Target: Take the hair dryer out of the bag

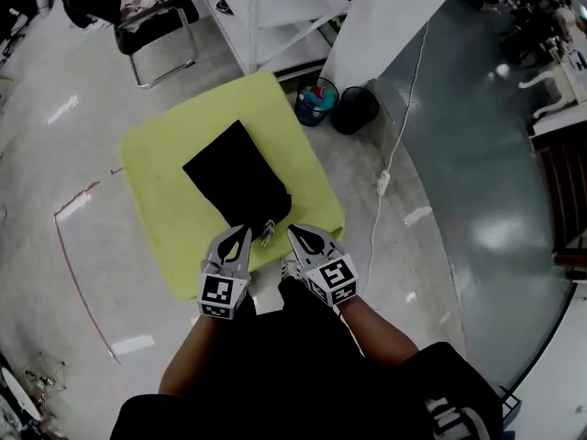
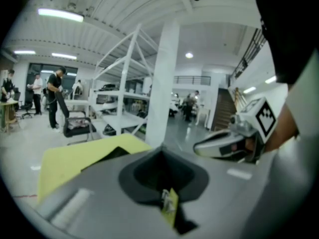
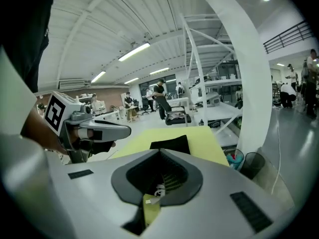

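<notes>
A black bag [image 1: 237,184] lies flat on a yellow-green table top [image 1: 165,218], with its near end towards me. Something small and grey [image 1: 267,232] pokes out at that near end; no hair dryer itself shows. My left gripper [image 1: 240,236] hovers at the table's near edge, just left of the bag's end, jaws shut and empty. My right gripper [image 1: 295,234] hangs just right of it, also shut and empty. In the left gripper view the bag [image 2: 113,153] is a dark strip beyond the shut jaws. The right gripper view shows the bag [image 3: 170,144] ahead and the left gripper [image 3: 102,131] alongside.
A black chair [image 1: 156,21] stands beyond the table at the far left. Two bins [image 1: 316,101] [image 1: 355,108] sit by white shelving [image 1: 275,7] at the far right. A white cable [image 1: 383,183] runs along the floor to the right. People stand far off.
</notes>
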A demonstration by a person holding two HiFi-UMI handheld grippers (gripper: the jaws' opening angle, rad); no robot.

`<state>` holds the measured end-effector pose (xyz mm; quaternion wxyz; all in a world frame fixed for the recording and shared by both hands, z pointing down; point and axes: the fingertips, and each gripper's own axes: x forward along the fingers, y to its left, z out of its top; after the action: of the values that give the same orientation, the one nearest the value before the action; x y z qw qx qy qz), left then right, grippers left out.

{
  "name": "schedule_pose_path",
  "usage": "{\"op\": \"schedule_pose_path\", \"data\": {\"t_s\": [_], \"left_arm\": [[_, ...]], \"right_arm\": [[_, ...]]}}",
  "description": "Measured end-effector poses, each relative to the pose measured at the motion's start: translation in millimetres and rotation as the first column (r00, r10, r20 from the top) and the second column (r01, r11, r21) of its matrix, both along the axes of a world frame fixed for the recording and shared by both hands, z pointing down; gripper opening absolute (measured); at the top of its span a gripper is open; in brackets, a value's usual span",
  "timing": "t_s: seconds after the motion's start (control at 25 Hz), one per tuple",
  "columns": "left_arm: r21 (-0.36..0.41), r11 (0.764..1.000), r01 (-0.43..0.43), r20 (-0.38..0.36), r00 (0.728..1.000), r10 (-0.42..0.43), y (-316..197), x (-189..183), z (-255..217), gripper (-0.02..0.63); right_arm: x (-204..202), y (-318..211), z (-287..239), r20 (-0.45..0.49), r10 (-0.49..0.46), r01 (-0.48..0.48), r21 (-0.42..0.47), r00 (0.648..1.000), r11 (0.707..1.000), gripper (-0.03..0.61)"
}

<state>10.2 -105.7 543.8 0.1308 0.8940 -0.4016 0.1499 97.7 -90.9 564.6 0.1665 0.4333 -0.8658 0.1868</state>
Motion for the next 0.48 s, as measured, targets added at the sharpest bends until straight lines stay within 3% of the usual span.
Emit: {"op": "schedule_pose_path", "data": {"t_s": [0.16, 0.48], "left_arm": [[-0.026, 0.999, 0.029, 0.037, 0.999, -0.028, 3.2, 8.2, 25.2, 0.006], [-0.080, 0.994, 0.074, 0.224, 0.973, -0.055, 12.4, 10.4, 68.4, 0.011]], "right_arm": [[2.7, -5.3, 34.7, -0.014, -0.065, 0.064, -0.067, 0.998, 0.996, 0.006], [-4.0, -0.3, 74.7, -0.008, -0.176, 0.173, -0.149, 0.984, 0.974, 0.006]]}}
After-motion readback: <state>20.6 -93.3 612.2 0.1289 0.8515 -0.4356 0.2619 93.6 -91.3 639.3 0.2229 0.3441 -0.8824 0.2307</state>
